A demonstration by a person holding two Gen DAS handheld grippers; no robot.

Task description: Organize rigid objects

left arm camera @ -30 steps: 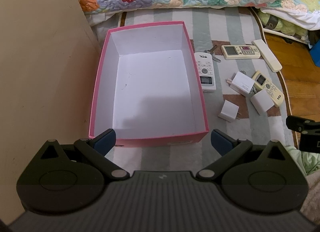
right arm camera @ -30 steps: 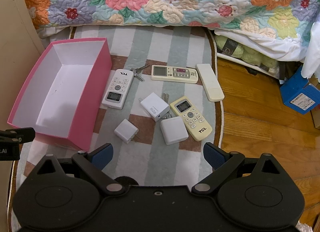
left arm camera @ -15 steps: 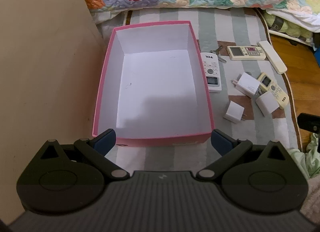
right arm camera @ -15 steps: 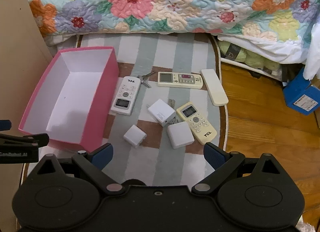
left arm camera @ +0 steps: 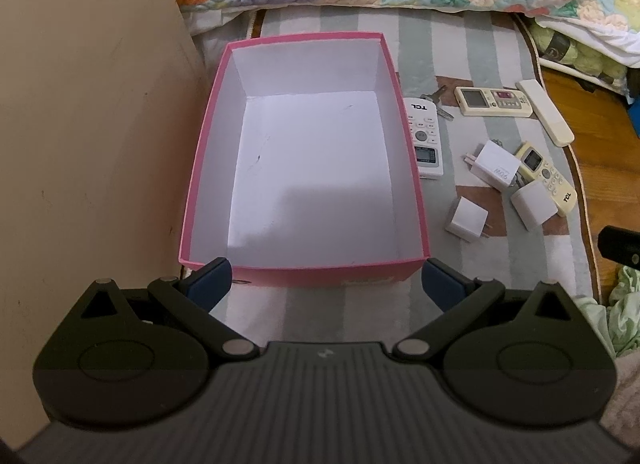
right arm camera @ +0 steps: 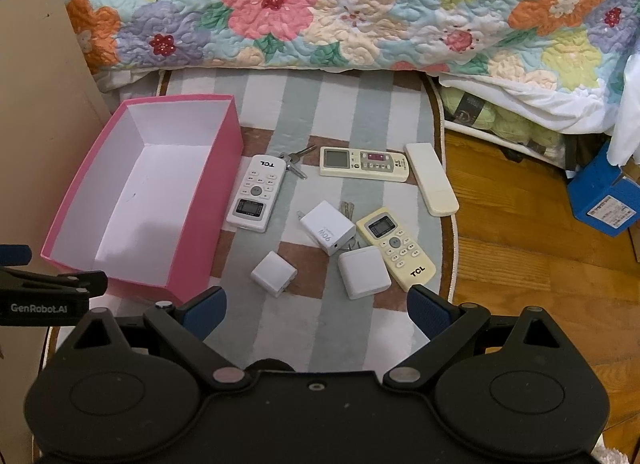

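Both the left tongs (left arm camera: 324,284) and right tongs (right arm camera: 316,310) hang released and empty, since the remotes (right arm camera: 257,193) and chargers (right arm camera: 274,273) lie on the rug just right of the bare pink box (right arm camera: 208,220), awaiting collection

One pink box (right arm camera: 140,200) sits at nine o'clock on the rug. Four remotes: white (right arm camera: 257,193), cream with a screen (right arm camera: 364,164), plain cream (right arm camera: 431,179), yellow (right arm camera: 395,247). Three white chargers (right arm camera: 328,227) (right arm camera: 274,273) (right arm camera: 363,272). Two bunches of keys (right arm camera: 295,160) (right arm camera: 346,209).
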